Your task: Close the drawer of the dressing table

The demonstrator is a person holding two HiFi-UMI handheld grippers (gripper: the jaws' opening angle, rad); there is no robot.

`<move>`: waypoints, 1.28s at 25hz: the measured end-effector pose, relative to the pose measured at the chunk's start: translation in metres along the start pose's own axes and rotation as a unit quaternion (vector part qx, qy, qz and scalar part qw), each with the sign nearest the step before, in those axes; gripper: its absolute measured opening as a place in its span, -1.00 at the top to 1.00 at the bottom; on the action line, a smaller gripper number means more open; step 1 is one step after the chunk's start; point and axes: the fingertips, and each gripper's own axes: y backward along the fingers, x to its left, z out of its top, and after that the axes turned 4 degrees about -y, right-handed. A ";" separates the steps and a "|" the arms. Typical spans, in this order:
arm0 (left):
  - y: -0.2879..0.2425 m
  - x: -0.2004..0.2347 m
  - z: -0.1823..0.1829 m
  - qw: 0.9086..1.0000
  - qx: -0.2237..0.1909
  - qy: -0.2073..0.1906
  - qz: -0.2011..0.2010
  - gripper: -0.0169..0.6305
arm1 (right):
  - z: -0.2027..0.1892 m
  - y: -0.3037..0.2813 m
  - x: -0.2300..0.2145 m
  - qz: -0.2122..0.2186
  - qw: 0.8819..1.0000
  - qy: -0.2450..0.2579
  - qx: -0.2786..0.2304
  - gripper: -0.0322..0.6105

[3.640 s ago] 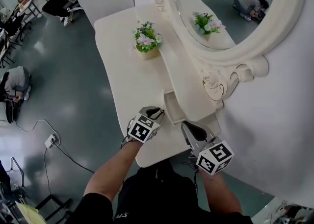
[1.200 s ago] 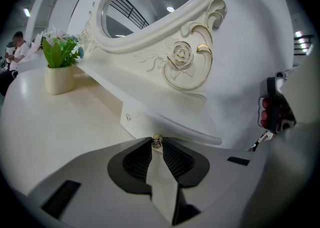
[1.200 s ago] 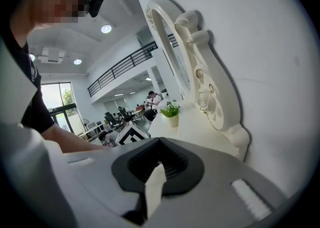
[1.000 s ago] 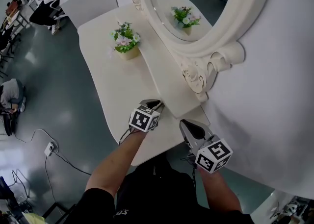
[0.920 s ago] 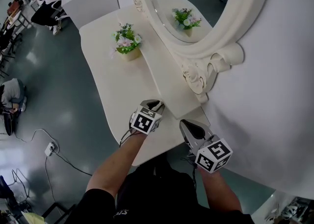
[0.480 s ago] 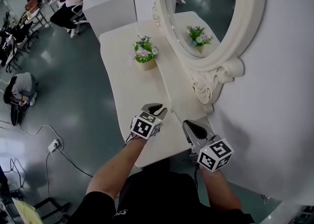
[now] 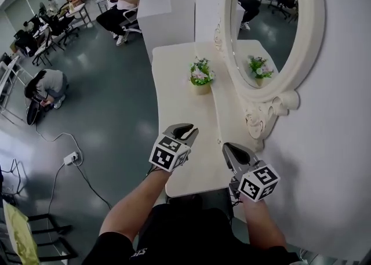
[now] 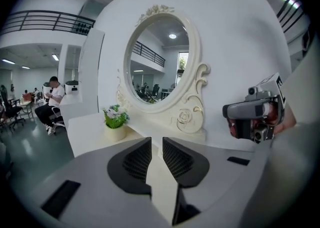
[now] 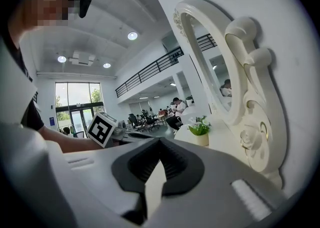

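Both grippers hover above the near end of the cream counter (image 7: 181, 104). The left gripper (image 7: 188, 128) holds nothing, its fingers a narrow gap apart and closing. The right gripper (image 7: 229, 147) has its fingertips together, empty. The drawer (image 7: 219, 134) sits pushed in, just beyond them in the raised ledge under the oval mirror (image 7: 272, 20). A flower pot (image 7: 201, 77) stands farther along the counter.

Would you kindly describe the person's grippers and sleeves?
The left gripper and right gripper each have a grey body, dark ribbed pads and a white cube with black square markers. The left's jaws are closing, empty. The person wears short black sleeves.
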 end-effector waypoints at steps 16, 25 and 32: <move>0.174 0.091 0.002 0.989 -0.089 0.025 0.119 0.82 | 0.050 -0.059 0.069 0.016 0.994 0.082 -0.065 0.87; 0.229 0.128 0.003 0.978 -0.126 0.022 0.167 0.86 | 0.051 -0.082 0.099 0.031 0.992 0.108 -0.058 0.87; 0.229 0.136 0.008 0.978 -0.131 0.021 0.162 0.87 | 0.051 -0.088 0.101 0.026 0.992 0.116 -0.051 0.87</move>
